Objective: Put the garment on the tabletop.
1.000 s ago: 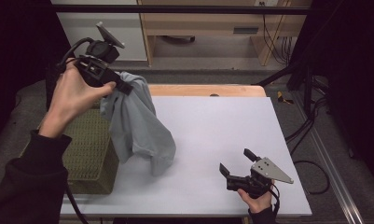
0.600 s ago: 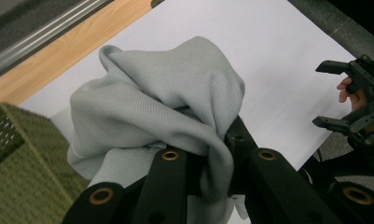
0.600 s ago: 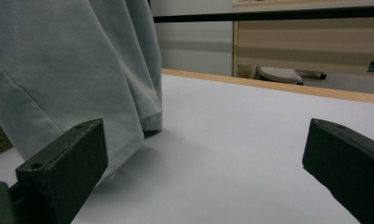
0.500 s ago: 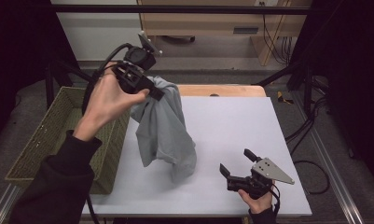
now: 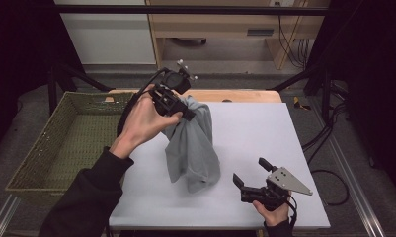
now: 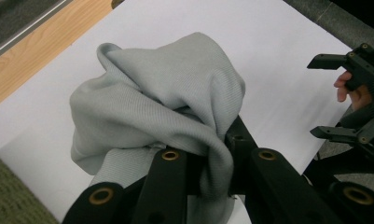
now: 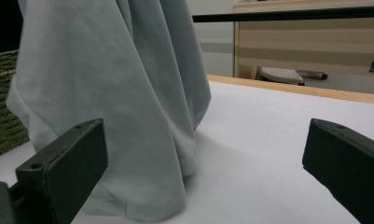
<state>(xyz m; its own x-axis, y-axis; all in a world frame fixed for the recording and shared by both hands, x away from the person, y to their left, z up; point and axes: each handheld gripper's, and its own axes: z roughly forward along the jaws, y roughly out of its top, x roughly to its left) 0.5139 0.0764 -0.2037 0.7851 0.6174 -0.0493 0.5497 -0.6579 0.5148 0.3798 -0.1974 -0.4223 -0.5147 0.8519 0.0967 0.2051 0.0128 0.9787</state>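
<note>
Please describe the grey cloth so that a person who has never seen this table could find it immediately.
On the white table, beside the green woven basket at its left edge, the left gripper holds up a light grey garment. It hangs in soft folds, with its lower end resting on the table. It is the one soft fabric thing there.

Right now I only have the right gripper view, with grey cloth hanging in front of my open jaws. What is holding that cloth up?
Observer: The left gripper, shut on the top of the grey cloth.
Operator: Does the cloth hang free?
Observer: No, its lower end rests bunched on the white table.
Operator: What is past the cloth on the far side?
Observer: A green woven basket beside the table's left edge.
Operator: Where is the right gripper?
Observer: The right gripper sits low near the table's front right corner, jaws open toward the cloth.
</note>
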